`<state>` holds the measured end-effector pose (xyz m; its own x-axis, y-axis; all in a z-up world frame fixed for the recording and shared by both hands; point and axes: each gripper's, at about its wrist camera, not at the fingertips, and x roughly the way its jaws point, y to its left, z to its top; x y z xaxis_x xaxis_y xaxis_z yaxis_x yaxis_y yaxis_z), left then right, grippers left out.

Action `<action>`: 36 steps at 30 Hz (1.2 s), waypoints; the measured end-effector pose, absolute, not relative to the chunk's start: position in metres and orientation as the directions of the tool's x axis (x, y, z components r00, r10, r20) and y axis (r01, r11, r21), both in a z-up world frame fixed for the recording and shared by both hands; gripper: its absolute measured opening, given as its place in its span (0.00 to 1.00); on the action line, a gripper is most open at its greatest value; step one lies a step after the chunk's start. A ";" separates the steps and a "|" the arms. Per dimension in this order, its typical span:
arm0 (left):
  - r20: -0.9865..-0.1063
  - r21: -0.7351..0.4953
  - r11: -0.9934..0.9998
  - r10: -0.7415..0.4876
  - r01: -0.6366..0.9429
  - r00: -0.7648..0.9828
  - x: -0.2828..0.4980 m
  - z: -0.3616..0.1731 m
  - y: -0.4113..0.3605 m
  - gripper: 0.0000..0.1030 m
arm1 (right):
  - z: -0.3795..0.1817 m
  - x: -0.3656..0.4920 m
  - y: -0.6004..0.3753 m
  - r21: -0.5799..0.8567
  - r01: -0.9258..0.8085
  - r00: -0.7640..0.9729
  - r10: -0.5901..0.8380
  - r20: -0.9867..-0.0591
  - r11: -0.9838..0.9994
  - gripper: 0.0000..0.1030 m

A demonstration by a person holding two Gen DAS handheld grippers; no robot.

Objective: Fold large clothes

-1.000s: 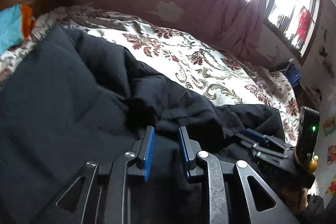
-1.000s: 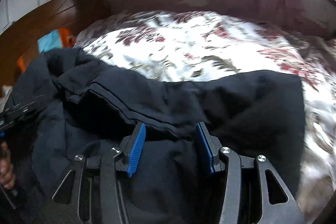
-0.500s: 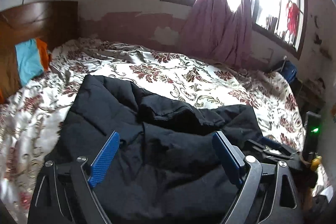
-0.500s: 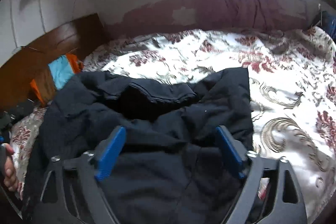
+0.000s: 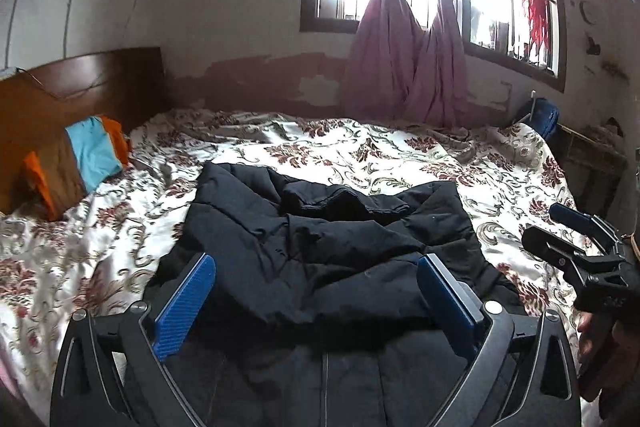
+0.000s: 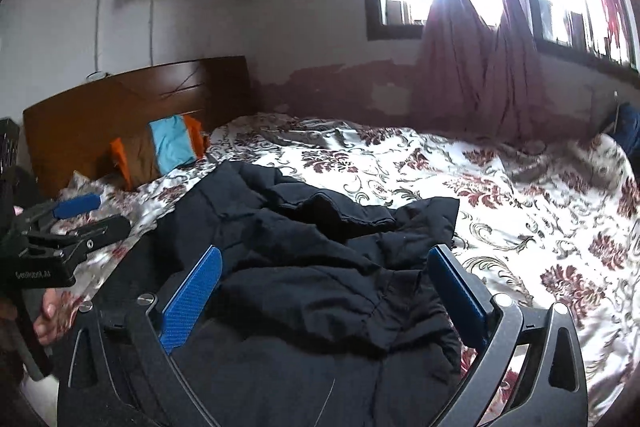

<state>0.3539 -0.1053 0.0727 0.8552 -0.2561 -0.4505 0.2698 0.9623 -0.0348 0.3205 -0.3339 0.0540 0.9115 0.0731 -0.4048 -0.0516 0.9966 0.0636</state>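
Observation:
A large black padded jacket lies rumpled on the floral bedspread, folded over itself near the bed's front edge; it also shows in the right wrist view. My left gripper is open and empty, held above the jacket's near part. My right gripper is open and empty, also above the jacket. The right gripper shows at the right edge of the left wrist view; the left gripper shows at the left of the right wrist view.
The floral bedspread covers the bed. An orange, brown and blue pillow leans on the wooden headboard at the left. Purple curtains hang at the bright windows. A blue bag stands at the far right.
Both grippers went from shut on the jacket to wide open, then lifted and pulled back. The jacket now lies on the bed, released.

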 end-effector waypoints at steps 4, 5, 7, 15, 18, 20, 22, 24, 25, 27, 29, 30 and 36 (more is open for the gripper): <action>-0.429 -0.012 0.967 -0.234 0.254 0.872 0.324 0.082 -0.101 0.99 | 0.062 0.287 -0.327 0.081 -0.075 0.924 0.100 -0.370 0.994 0.98; -0.422 -0.004 0.968 -0.228 0.250 0.877 0.315 0.084 -0.100 0.99 | 0.065 0.278 -0.325 0.086 -0.079 0.927 0.105 -0.360 0.993 0.98; -0.411 0.011 0.970 -0.216 0.242 0.886 0.302 0.088 -0.098 0.99 | 0.068 0.261 -0.321 0.087 -0.087 0.932 0.112 -0.344 0.992 0.98; -0.367 0.052 0.980 -0.160 0.192 0.916 0.243 0.102 -0.086 0.99 | 0.081 0.192 -0.302 0.049 -0.117 0.954 0.126 -0.272 0.992 0.98; -0.354 0.085 0.983 -0.126 0.165 0.927 0.226 0.103 -0.085 0.99 | 0.085 0.175 -0.295 0.029 -0.125 0.957 0.129 -0.259 0.992 0.98; -0.346 0.096 0.983 -0.115 0.157 0.931 0.217 0.104 -0.083 0.99 | 0.087 0.163 -0.291 0.021 -0.132 0.959 0.133 -0.252 0.991 0.98; -0.340 0.096 0.984 -0.109 0.150 0.934 0.207 0.105 -0.079 0.99 | 0.089 0.154 -0.290 0.018 -0.125 0.961 0.126 -0.248 0.992 0.98; -0.334 0.093 0.985 -0.104 0.143 0.937 0.198 0.106 -0.074 0.99 | 0.090 0.145 -0.289 0.012 -0.118 0.963 0.117 -0.241 0.993 0.98; -0.331 0.093 0.986 -0.101 0.139 0.938 0.194 0.106 -0.072 0.99 | 0.090 0.143 -0.288 0.009 -0.116 0.964 0.115 -0.240 0.993 0.98; -0.325 0.094 0.987 -0.092 0.130 0.941 0.187 0.106 -0.067 0.99 | 0.089 0.138 -0.286 -0.005 -0.117 0.965 0.112 -0.239 0.993 0.98; -0.330 0.094 0.988 -0.082 0.119 0.940 0.182 0.105 -0.061 0.99 | 0.088 0.132 -0.283 -0.018 -0.129 0.964 0.122 -0.237 0.991 0.98; -0.332 0.094 0.989 -0.079 0.116 0.940 0.181 0.103 -0.059 0.99 | 0.087 0.129 -0.281 -0.021 -0.135 0.964 0.126 -0.235 0.991 0.98; -0.354 0.118 0.989 -0.040 0.087 0.934 0.171 0.087 -0.044 0.99 | 0.081 0.110 -0.274 -0.058 -0.117 0.970 0.102 -0.220 0.991 0.98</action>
